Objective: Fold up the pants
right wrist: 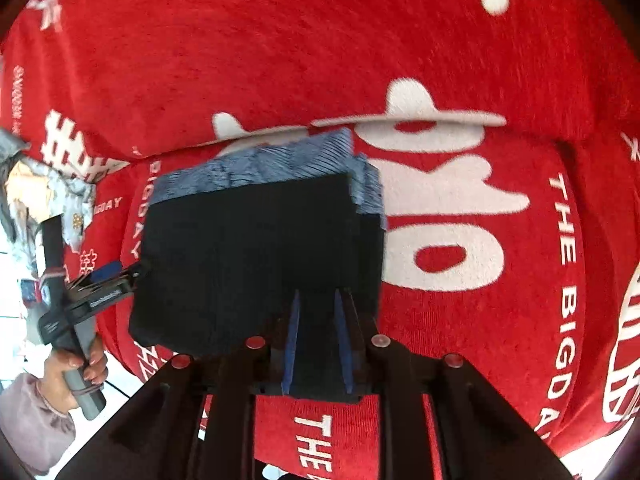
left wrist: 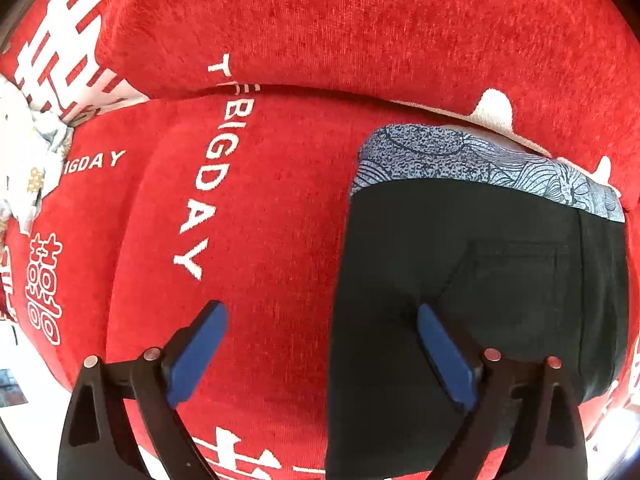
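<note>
The black fabric pants with a blue-grey patterned waistband lie folded into a compact rectangle on the seat of a red plush sofa cover printed with white lettering, close to the back cushion. The left gripper points down at the bundle's left edge, its blue-padded fingers spread wide with nothing between them; one pad sits over the red cover, the other over the black cloth. The right gripper hangs over the bundle's near edge, fingers narrowly apart, and no cloth looks pinched between them. The folding appears essentially finished, and this looks like the release step. Any next move likely calls only for smoothing or squaring the stack, then lifting both tools clear without dragging the top layer.
</note>
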`<state>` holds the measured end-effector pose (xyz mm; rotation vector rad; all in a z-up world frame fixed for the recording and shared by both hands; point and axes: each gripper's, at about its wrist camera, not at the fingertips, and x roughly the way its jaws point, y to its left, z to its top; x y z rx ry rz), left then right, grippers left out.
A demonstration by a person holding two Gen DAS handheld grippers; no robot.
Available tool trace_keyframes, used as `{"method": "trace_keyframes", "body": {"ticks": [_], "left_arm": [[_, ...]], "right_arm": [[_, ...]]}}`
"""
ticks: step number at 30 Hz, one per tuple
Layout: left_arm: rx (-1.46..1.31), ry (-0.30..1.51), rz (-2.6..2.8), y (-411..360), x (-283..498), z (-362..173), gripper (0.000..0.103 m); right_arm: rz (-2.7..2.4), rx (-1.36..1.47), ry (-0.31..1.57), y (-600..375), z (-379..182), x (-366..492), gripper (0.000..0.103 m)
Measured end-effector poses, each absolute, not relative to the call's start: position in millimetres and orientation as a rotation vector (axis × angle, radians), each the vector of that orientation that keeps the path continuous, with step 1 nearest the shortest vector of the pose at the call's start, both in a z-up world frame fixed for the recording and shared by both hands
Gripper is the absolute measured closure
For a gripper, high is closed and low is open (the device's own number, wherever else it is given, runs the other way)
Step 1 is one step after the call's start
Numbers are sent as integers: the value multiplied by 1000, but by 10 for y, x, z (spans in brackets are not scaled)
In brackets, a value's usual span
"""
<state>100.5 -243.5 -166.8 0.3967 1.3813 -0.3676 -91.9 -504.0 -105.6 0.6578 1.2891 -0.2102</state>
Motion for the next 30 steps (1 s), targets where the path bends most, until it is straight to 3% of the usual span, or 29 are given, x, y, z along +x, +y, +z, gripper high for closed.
{"method": "trace_keyframes", "body": {"ticks": [4,13,16,30], "left_arm": [[399,1382,-361,-2430,1004,-1671,6],[438,1368,-349,-2460,953,-1652,6],[445,1369,-345,-2462,939,-1648,6],[422,1433,-359,-2430,986,-1612,6]], "right_arm": [[-176,636,1295,-4961,-1063,-945,60],[-179,592,1401,-4739,-1471,-1123,58],[-194,629,1424,-4750,-1499,-1200,45],[-167,727,1410,-4873,-1594,-1313,30]]}}
